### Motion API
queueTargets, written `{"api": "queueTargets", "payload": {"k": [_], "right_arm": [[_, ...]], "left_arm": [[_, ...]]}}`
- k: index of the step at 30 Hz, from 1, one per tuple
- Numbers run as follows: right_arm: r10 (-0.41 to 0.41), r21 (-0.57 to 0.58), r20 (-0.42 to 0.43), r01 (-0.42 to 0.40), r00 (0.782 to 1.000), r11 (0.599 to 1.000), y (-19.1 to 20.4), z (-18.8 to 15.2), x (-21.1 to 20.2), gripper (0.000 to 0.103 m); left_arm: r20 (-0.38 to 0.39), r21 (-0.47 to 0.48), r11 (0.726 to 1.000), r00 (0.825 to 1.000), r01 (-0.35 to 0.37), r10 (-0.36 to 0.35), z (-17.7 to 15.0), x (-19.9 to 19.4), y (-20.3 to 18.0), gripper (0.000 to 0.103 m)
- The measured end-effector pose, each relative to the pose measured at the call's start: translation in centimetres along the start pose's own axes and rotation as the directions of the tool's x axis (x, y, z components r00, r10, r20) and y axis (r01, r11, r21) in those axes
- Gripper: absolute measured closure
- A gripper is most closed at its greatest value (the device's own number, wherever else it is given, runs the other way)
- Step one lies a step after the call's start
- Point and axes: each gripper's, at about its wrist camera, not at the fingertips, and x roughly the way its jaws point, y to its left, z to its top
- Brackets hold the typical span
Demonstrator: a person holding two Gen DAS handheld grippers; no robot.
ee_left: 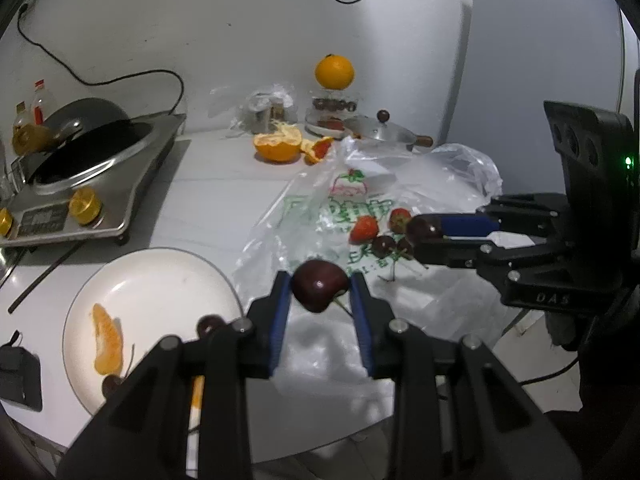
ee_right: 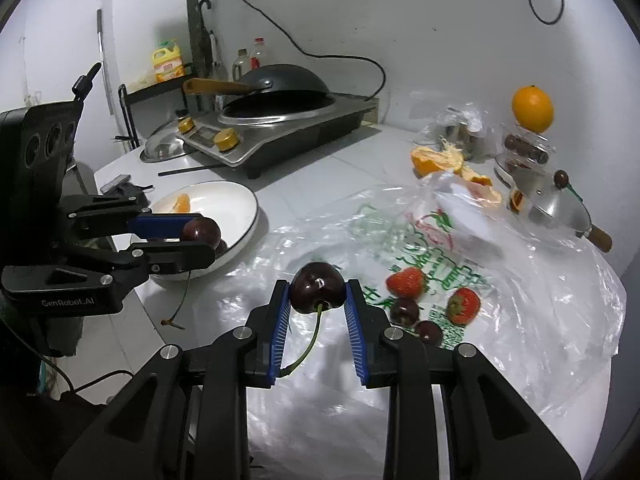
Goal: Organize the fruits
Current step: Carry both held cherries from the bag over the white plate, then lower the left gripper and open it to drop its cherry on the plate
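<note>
In the left wrist view my left gripper (ee_left: 320, 280) is shut on a dark cherry (ee_left: 319, 292), just right of the white plate (ee_left: 160, 272). The plate holds an orange segment (ee_left: 107, 340) and two cherries (ee_left: 210, 324). My right gripper (ee_right: 316, 284) is shut on another stemmed cherry (ee_right: 318, 290) above the plastic bag (ee_right: 520, 320). Each gripper also shows in the other's view: the right gripper (ee_left: 418, 236) with its cherry (ee_left: 422, 228), and the left gripper (ee_right: 204, 240) with its cherry (ee_right: 201, 231) by the plate (ee_right: 240, 204). On the bag lie two strawberries (ee_right: 406, 282) and two cherries (ee_right: 404, 310).
An induction cooker with a wok (ee_right: 280, 120) stands behind the plate. A peeled orange (ee_left: 276, 146), a whole orange on a jar (ee_left: 334, 72) and a pot lid (ee_left: 384, 132) line the back wall. A dark chopstick (ee_left: 44, 276) and a black device (ee_left: 18, 376) lie at the left.
</note>
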Motion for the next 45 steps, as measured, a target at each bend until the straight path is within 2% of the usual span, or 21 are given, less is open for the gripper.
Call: {"api": "queueTargets", "payload": {"k": [26, 34, 45], "right_arm": [[0.060, -0.086, -0.059, -0.065, 0.996, 0.994, 6.8, 2.4, 4.1, 0.074], [0.076, -0.098, -0.086, -0.084, 0.993, 0.992, 7.7, 2.9, 5.8, 0.074], [0.096, -0.110, -0.114, -0.108, 0.989, 0.988, 8.4, 3.7, 8.3, 0.074]], "left_arm": [[0.023, -0.106, 0.992, 0.997, -0.073, 0.076, -3.4, -3.4, 7.3, 0.072], [0.004, -0.131, 0.982, 0.991, -0.136, 0.137, -4.2, -3.1, 9.8, 0.072], [-0.054, -0.153, 0.979, 0.990, -0.136, 0.129, -5.5, -1.6, 11.9, 0.072]]}}
